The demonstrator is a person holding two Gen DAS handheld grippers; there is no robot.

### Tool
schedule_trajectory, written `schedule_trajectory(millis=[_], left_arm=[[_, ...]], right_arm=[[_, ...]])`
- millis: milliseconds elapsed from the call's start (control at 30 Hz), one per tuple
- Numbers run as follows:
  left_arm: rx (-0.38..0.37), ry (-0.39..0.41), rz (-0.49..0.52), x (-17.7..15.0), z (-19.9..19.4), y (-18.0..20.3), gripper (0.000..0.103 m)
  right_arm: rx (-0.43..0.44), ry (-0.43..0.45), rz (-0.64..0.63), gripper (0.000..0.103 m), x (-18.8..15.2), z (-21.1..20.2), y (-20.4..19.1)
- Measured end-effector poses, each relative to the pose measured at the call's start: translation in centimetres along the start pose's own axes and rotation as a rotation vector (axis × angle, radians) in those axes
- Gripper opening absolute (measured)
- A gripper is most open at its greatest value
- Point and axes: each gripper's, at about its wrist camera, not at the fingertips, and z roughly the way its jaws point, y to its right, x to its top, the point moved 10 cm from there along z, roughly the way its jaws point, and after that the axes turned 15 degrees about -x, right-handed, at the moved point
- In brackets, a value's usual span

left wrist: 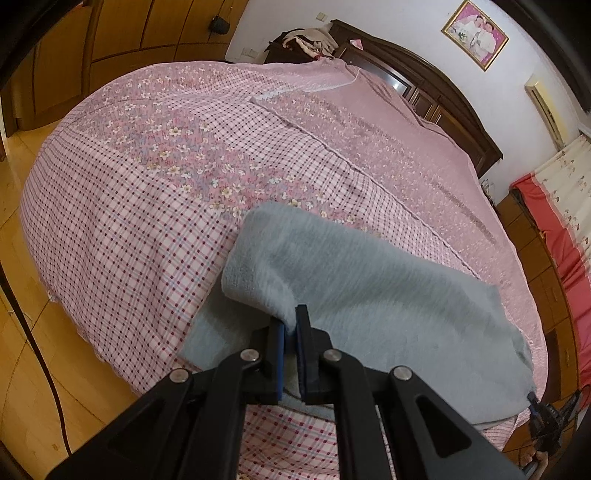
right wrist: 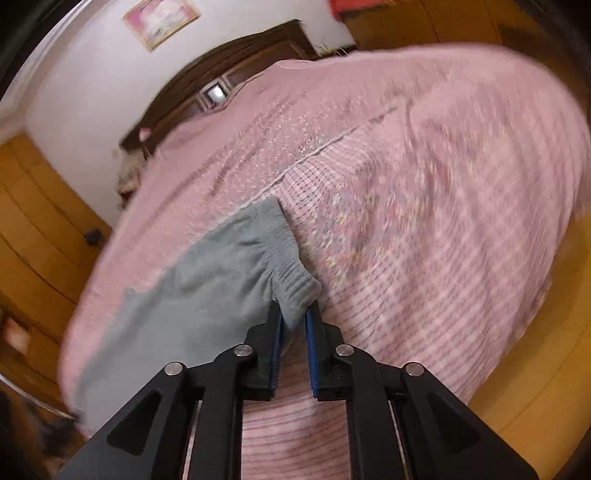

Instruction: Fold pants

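Observation:
Grey fleece pants [left wrist: 373, 295] lie folded over on the pink bed [left wrist: 122, 192]. My left gripper [left wrist: 291, 317] is shut on a fold of the grey cloth, which drapes up and away from its blue pads. In the right wrist view the elastic waistband corner of the pants [right wrist: 291, 273] sits between the fingertips of my right gripper [right wrist: 294, 314]. Its jaws stand slightly apart, and pink bedding shows in the gap behind the cloth. That view is motion-blurred. The right gripper [left wrist: 540, 411] also shows at the far end of the pants.
The bed has a checked and floral pink cover with a plain pink blanket [left wrist: 388, 122] further back. A dark wooden headboard [left wrist: 436, 74], wooden wardrobes [left wrist: 122, 33] and wood floor [left wrist: 22, 332] surround it. A red-edged curtain [left wrist: 554, 206] hangs at right.

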Motion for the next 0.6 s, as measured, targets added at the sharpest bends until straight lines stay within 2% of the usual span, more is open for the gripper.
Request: schedule_trajectory(millis=[67, 133, 200, 333, 433, 467, 600], left_arm=[[0.004, -0.002, 0.002, -0.1, 0.2, 0.1, 0.005], [0.002, -0.003, 0.0, -0.2, 0.2, 0.1, 0.005], [-0.007, 0.0, -0.006, -0.2, 0.1, 0.1, 0.005], [-0.014, 0.0, -0.006, -0.1, -0.2, 0.0, 0.005], [-0.016, 0.003, -0.005, -0.1, -0.4, 0.0, 0.005], [-0.016, 0.003, -0.003, -0.1, -0.4, 0.1, 0.005], [-0.016, 0.004, 0.005, -0.1, -0.4, 0.3, 0.005]], right_arm=[[-0.03, -0.063, -0.023, 0.017, -1.0, 1.5, 0.0], [-0.036, -0.072, -0.018, 0.02, -1.2, 1.5, 0.2], [-0.061, -0.076, -0.003, 0.029, -1.1, 0.6, 0.6], [-0.044, -0.101, -0.01, 0.029, -1.9, -2.0, 0.1], [0.051, -0.106, -0.019, 0.029, -3.4, -4.8, -2.1], [0.109, -0.123, -0.03, 0.029, -4.2, -5.6, -3.4], [0.252, -0.215, -0.099, 0.029, -6.9, -6.1, -8.4]])
